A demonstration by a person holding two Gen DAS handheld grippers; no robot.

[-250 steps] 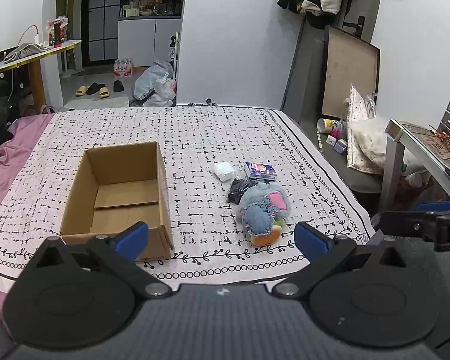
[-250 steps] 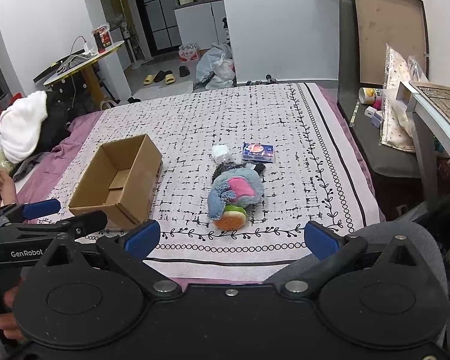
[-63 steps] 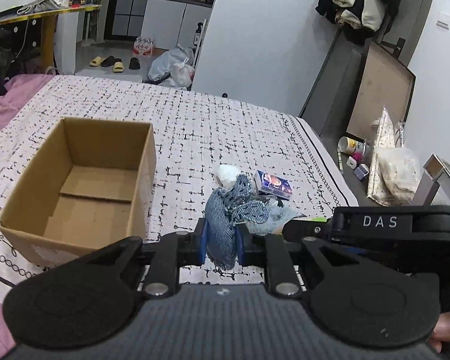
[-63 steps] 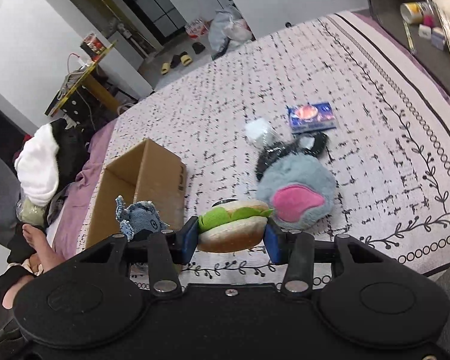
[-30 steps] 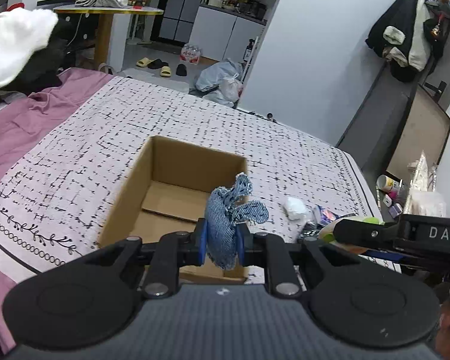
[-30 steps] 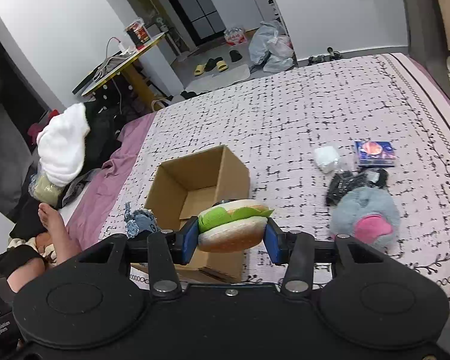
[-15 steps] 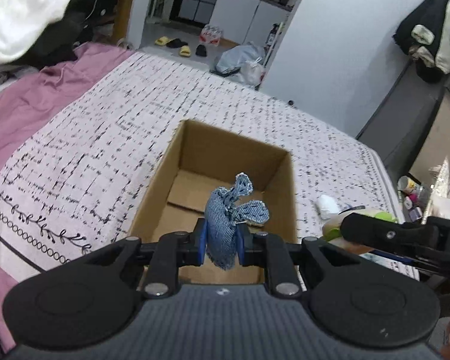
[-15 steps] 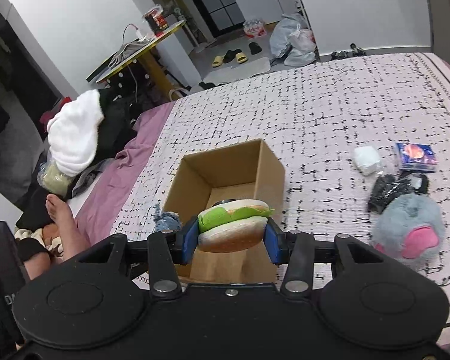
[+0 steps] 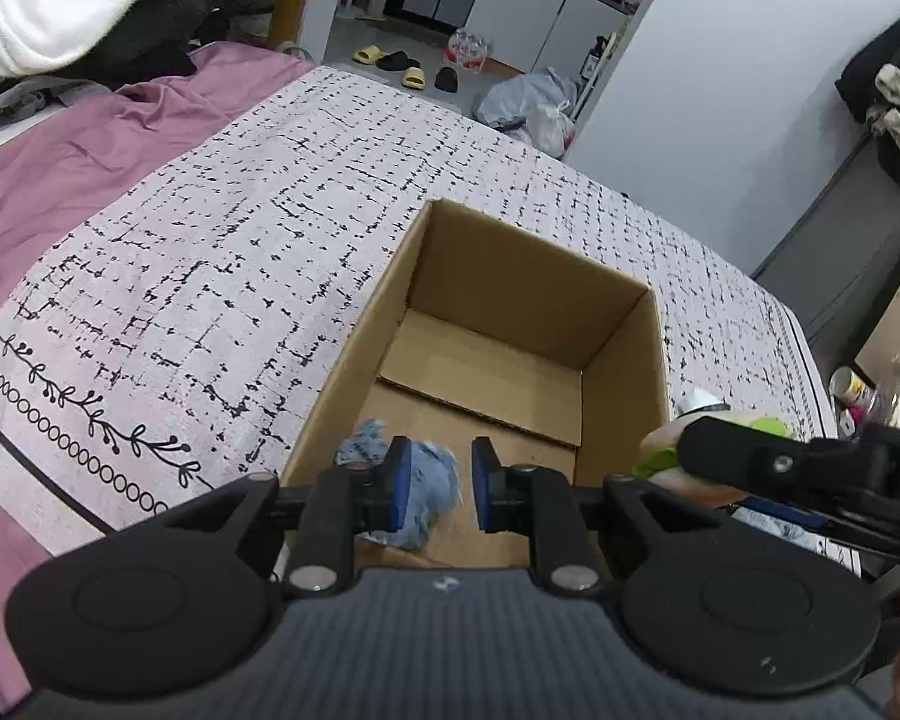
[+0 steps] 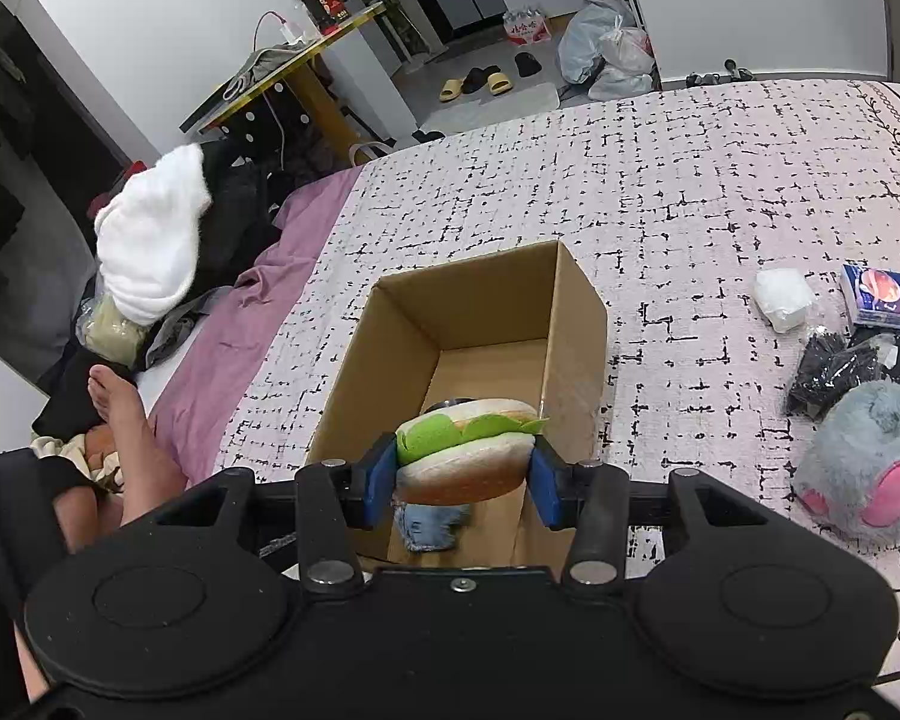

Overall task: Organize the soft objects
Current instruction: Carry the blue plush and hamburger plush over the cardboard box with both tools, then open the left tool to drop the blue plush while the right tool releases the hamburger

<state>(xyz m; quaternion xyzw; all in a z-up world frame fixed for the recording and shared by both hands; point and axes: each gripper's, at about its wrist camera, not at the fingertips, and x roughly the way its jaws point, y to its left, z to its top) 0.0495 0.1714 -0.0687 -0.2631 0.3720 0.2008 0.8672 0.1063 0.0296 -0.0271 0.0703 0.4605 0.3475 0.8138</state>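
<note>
One blue denim soft toy (image 9: 417, 495), blurred, sits low inside the cardboard box (image 9: 624, 372) at its near end, just in front of the left gripper (image 9: 435, 483). That gripper's jaws are opening; the blue pads stand apart and the toy lies between and below them, not pinched. From the right wrist view the same toy shows under the burger. One plush hamburger (image 10: 468, 456), with a green lettuce layer, is clamped from both sides by the right gripper (image 10: 463, 483), held over the box's near edge. One box, open top, flaps flat on its floor.

Box rests on a bed (image 9: 222, 252) with a white spread printed in black dashes, chain and leaf border; mauve sheet (image 9: 72, 162) to the side. On the spread right of the box: one grey-and-pink plush (image 10: 870, 462), one black bag (image 10: 834, 372), one white wad (image 10: 783, 297), one small printed pack (image 10: 885, 297).

Room: white fluffy pile (image 10: 150, 240) on dark clothes, a person's bare foot (image 10: 114, 402), yellow table (image 10: 288, 72), slippers (image 10: 480, 81) on the floor, two plastic bags (image 10: 612, 51), hanging coats (image 9: 894, 90).
</note>
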